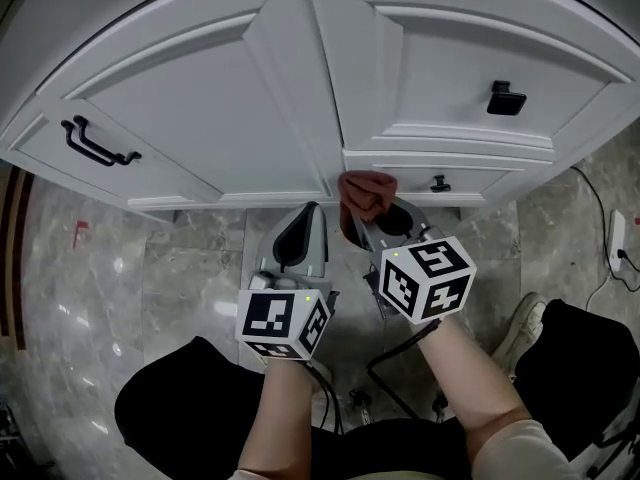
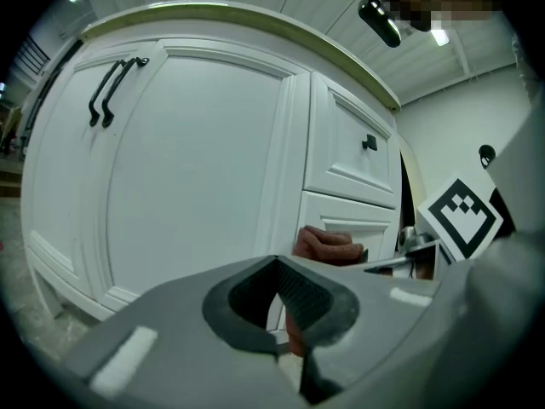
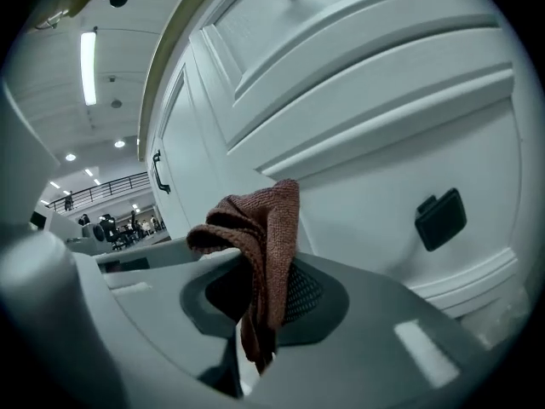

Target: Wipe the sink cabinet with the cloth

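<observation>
1. Right gripper view: the right gripper (image 3: 258,318) has its grey jaws clamped on a rust-brown knitted cloth (image 3: 260,228). The fabric bunches above the pads and a tail of it hangs down between them.
2. Just past the cloth, the white panelled sink cabinet (image 3: 358,100) fills the frame. A square black knob (image 3: 440,218) sits on the drawer front to the right of the jaws.
3. Head view now: the right gripper (image 1: 380,220) points at the foot of the cabinet (image 1: 200,118). The cloth (image 1: 366,190) is up against the left end of the lower drawer front, beside a small black knob (image 1: 440,183).
4. The left gripper (image 1: 303,230) rides just beside its partner, aimed at the bottom edge of the wide door and short of touching it.
5. Left gripper view: the left gripper (image 2: 285,326) has its jaws drawn together with nothing between them. The cloth (image 2: 328,247) shows beyond them on the lower drawer.
6. Each gripper carries a white marker cube, left (image 1: 283,323) and right (image 1: 425,278).
7. Further out, a pair of black bar handles (image 1: 97,143) sits on the door at far left, and a larger square black knob (image 1: 506,98) on the upper drawer.
8. Grey marble floor tiles (image 1: 90,298) spread below the cabinet.
</observation>
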`<state>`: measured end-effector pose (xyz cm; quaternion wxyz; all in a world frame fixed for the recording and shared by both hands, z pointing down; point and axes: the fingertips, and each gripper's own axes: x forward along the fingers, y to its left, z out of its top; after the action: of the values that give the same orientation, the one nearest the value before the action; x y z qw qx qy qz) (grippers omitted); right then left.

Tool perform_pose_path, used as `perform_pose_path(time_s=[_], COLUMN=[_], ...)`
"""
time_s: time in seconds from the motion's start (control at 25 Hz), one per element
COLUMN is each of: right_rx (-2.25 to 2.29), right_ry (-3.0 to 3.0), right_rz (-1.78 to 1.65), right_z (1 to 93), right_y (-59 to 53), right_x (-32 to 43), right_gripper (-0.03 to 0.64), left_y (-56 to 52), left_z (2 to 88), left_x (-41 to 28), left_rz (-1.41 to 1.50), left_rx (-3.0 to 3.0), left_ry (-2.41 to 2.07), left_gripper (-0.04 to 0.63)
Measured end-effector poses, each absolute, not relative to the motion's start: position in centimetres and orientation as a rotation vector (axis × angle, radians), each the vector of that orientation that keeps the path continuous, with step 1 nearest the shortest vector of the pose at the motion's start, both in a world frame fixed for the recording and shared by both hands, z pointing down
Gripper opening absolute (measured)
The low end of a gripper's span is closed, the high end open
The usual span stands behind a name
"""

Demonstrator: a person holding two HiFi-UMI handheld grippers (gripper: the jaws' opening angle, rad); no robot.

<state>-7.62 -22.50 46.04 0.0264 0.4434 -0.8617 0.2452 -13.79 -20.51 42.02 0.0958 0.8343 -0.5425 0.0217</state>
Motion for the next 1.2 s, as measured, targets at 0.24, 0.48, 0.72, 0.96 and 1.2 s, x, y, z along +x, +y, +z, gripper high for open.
perform_pose_path(time_s=[0.24,0.48,0.72,0.96,1.2], right_rx=[1.474,1.565,1.601,1.656,1.650], right_ry=[-2.596,-2.533,-2.512,-2.439,-2.428], right_rz=[0.809,0.823,0.849,0.884,0.825], right_z=[46.9,47.0,47.1,48.3,48.0], right_y=[-23.3,-23.7,-23.6,-23.1,-22.2], right_x=[-4.4,-1.8,-1.1,1.2,2.5], right_gripper=[0.078,0.078,0.078,0.078,0.078], left_y=[-20.7,-20.5,-20.8,-21.0,-21.0], left_z=[42.2,41.9,42.1,42.3,42.4], left_x=[-13.1,-11.5,-10.8,-8.8,-6.0], left_rz=[0.052,0.072,0.069,0.046,0.046], left_rx=[2.479,2.523,2.515,2.518,2.542], left_ry=[-1.579,-1.546,-1.538,-1.501,-1.443], left_gripper=[0.000,0.000,0.000,0.000,0.000])
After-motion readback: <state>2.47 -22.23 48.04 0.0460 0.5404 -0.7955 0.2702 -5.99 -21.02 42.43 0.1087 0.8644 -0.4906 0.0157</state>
